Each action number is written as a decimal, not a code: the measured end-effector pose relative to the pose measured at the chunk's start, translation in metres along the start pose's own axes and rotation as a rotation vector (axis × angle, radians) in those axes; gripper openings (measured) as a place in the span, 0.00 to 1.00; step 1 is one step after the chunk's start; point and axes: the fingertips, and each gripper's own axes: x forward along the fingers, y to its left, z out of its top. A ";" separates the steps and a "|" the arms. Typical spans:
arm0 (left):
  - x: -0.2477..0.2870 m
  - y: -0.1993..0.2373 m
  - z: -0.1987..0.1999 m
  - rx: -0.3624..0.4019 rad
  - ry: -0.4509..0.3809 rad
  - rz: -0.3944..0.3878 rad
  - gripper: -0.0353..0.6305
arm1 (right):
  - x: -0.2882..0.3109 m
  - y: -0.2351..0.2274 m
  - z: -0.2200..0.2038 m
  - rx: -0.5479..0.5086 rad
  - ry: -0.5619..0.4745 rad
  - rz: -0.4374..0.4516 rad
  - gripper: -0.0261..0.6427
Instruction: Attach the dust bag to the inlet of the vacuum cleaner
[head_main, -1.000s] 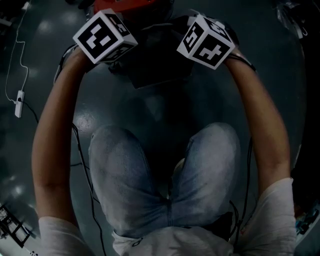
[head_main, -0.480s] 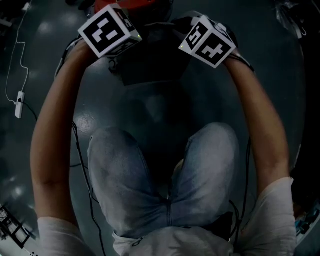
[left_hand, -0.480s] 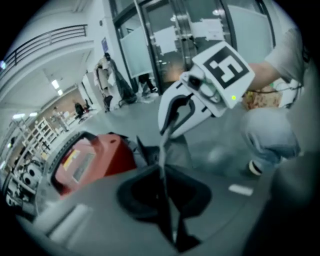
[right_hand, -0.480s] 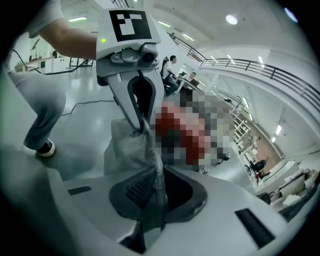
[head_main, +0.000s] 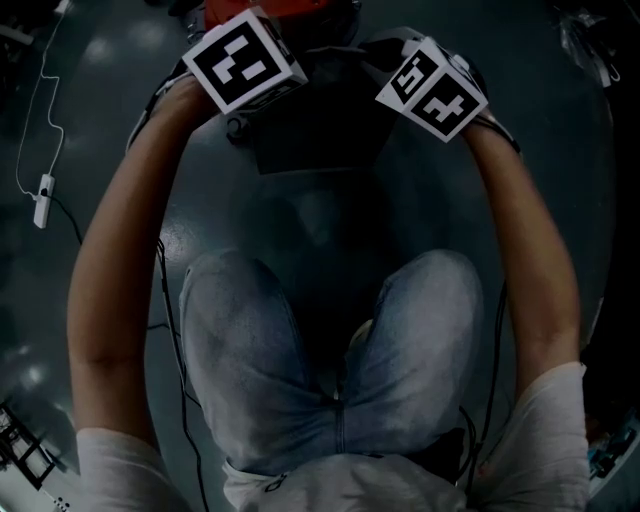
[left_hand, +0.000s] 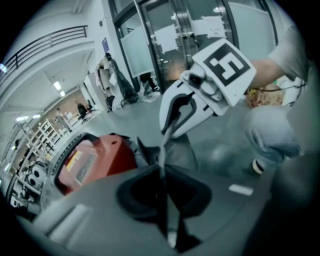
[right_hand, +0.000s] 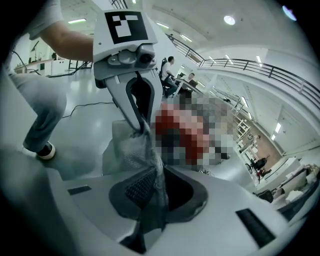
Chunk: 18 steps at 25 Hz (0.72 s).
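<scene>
Dark fabric of the dust bag (head_main: 315, 140) hangs stretched just before the red vacuum cleaner (head_main: 270, 10) in the head view (inlet not visible). The left gripper view shows the left gripper (left_hand: 162, 167) pinched on one edge. The right gripper view shows the right gripper (right_hand: 155, 180) clamped opposite; mid-approach, I judge, so next the bag's mouth must meet the inlet squarely.
</scene>
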 end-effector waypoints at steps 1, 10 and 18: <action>-0.002 -0.002 0.000 -0.008 -0.004 0.005 0.11 | 0.000 0.000 0.002 0.017 -0.009 0.010 0.10; -0.046 -0.017 0.019 -0.092 -0.178 0.168 0.17 | -0.054 -0.003 0.013 0.181 -0.167 -0.055 0.17; -0.046 -0.037 0.034 -0.325 -0.339 0.244 0.06 | -0.058 0.036 0.033 0.465 -0.325 -0.053 0.08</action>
